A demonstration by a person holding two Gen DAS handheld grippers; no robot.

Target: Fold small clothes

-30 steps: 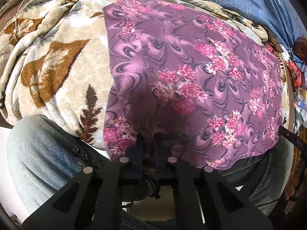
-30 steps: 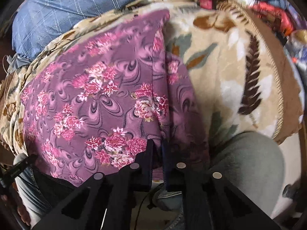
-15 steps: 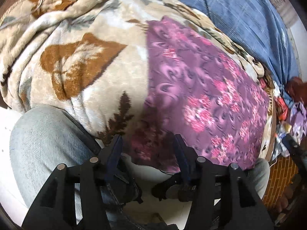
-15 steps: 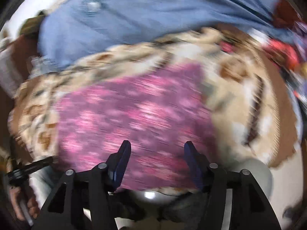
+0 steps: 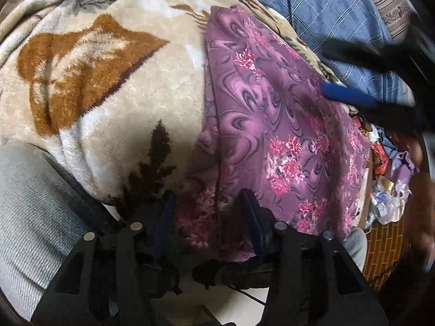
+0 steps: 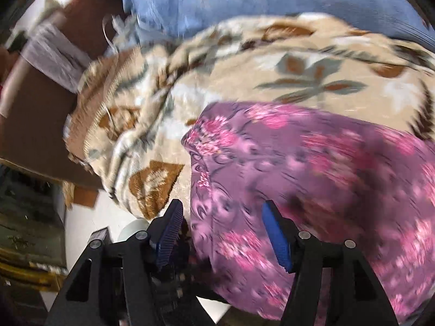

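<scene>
A purple floral cloth (image 5: 272, 125) lies spread over a beige leaf-patterned blanket (image 5: 108, 81) on the person's lap. My left gripper (image 5: 208, 212) is open, its jaws on either side of the cloth's near left corner without gripping it. My right gripper (image 6: 223, 225) is open and empty above the cloth (image 6: 312, 176), near its edge; this view is motion-blurred. The right gripper also shows in the left wrist view (image 5: 353, 81), over the cloth's far right side.
The person's grey-jeaned knee (image 5: 30, 203) is at the lower left. A blue checked sheet (image 5: 339, 13) lies behind the blanket. Loose small items (image 5: 388, 179) clutter the floor at right. A brown box (image 6: 35, 108) stands left of the blanket.
Both grippers opened and let go of the cloth's near edge. The right gripper swung across the cloth toward its other side; the left drew back a little.
</scene>
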